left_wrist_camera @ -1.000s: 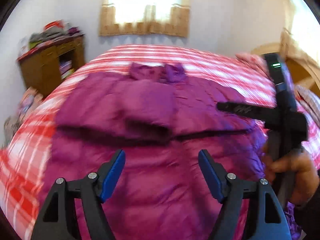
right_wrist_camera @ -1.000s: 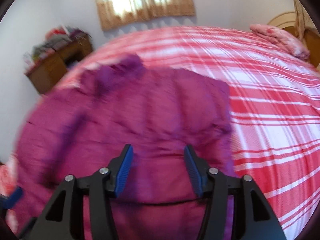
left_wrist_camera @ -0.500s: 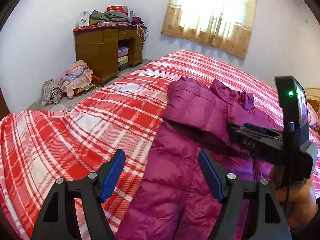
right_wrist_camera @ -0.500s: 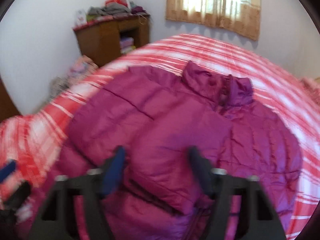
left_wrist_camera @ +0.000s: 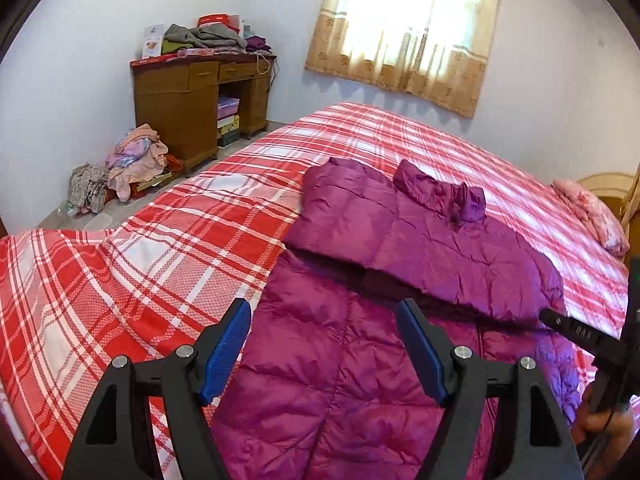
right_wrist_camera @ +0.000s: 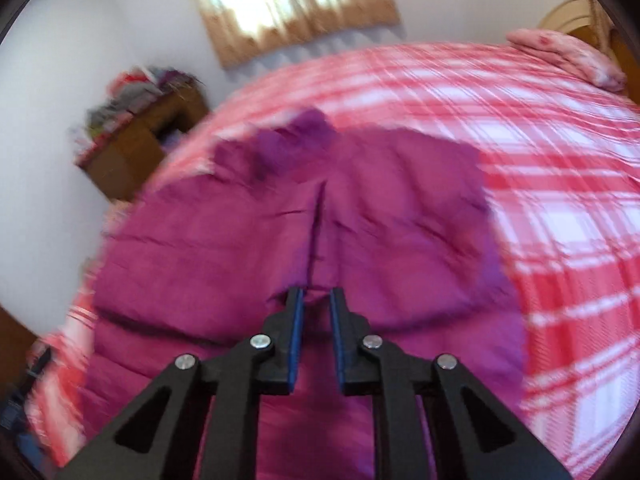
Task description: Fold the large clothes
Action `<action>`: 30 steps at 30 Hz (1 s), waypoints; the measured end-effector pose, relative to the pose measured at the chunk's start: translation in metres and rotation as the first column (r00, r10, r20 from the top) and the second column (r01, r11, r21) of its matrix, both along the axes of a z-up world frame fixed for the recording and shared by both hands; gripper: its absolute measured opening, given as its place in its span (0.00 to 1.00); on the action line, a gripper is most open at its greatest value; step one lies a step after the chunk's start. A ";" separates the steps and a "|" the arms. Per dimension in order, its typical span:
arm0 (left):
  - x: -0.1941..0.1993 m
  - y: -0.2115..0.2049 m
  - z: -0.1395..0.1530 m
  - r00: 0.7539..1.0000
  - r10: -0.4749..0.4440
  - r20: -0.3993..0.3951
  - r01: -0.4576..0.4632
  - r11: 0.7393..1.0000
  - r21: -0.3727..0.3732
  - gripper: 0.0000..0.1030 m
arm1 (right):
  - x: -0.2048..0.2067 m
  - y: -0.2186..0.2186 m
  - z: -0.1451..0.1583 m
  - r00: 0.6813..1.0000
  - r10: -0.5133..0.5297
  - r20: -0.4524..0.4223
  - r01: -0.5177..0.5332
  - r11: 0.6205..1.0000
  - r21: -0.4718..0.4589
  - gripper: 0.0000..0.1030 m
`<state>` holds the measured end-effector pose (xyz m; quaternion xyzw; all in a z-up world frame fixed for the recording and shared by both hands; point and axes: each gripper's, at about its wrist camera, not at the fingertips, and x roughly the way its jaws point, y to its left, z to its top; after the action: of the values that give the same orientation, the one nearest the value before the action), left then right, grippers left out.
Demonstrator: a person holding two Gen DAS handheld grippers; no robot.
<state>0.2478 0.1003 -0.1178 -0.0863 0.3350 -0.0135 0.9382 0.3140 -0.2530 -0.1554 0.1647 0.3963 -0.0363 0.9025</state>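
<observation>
A magenta down jacket (left_wrist_camera: 360, 340) lies on the red plaid bed (left_wrist_camera: 140, 264), collar toward the window, both sleeves folded across its chest. My left gripper (left_wrist_camera: 326, 354) is open and empty, held above the jacket's lower left part. The right gripper's body (left_wrist_camera: 592, 340) shows at that view's right edge. In the blurred right wrist view my right gripper (right_wrist_camera: 316, 308) has its jaws nearly closed, a narrow gap between the blue pads, over the jacket (right_wrist_camera: 280, 240) near the folded sleeve cuffs. I cannot see fabric held between the pads.
A wooden desk (left_wrist_camera: 192, 108) piled with clothes stands by the far left wall, with a heap of clothes (left_wrist_camera: 120, 168) on the floor beside it. A pink pillow (left_wrist_camera: 592, 212) lies at the bed's head on the right. A curtained window (left_wrist_camera: 408, 28) is behind.
The right gripper's jaws have narrowed from wide open to nearly closed, and its view swung back over the jacket. The left gripper pulled back and turned left; it stays open.
</observation>
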 end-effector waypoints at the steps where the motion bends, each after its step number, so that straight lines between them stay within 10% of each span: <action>1: 0.000 -0.001 0.001 1.000 -0.003 0.001 0.003 1.000 0.011 0.73 | -0.005 -0.006 -0.003 0.999 -0.036 -0.026 0.035 0.999 -0.036 0.25; 10: 0.036 -0.015 0.030 0.998 0.015 0.061 -0.024 0.988 0.155 0.73 | 0.003 0.011 0.048 0.989 0.045 0.143 -0.033 0.996 -0.080 0.29; 19: 0.114 -0.027 0.042 0.997 0.048 0.061 -0.063 0.960 0.274 0.74 | 0.049 0.038 -0.003 0.979 0.194 -0.063 -0.203 0.960 -0.191 0.26; 30: 0.168 -0.033 -0.040 0.979 0.181 -0.098 -0.138 0.931 0.337 0.74 | 0.026 0.017 -0.024 0.977 0.194 -0.088 -0.209 0.957 -0.204 0.25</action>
<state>0.4155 0.0672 -0.1574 0.0435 0.3836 0.1243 0.9141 0.3403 -0.2358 -0.1791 0.0251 0.4350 0.0084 0.9001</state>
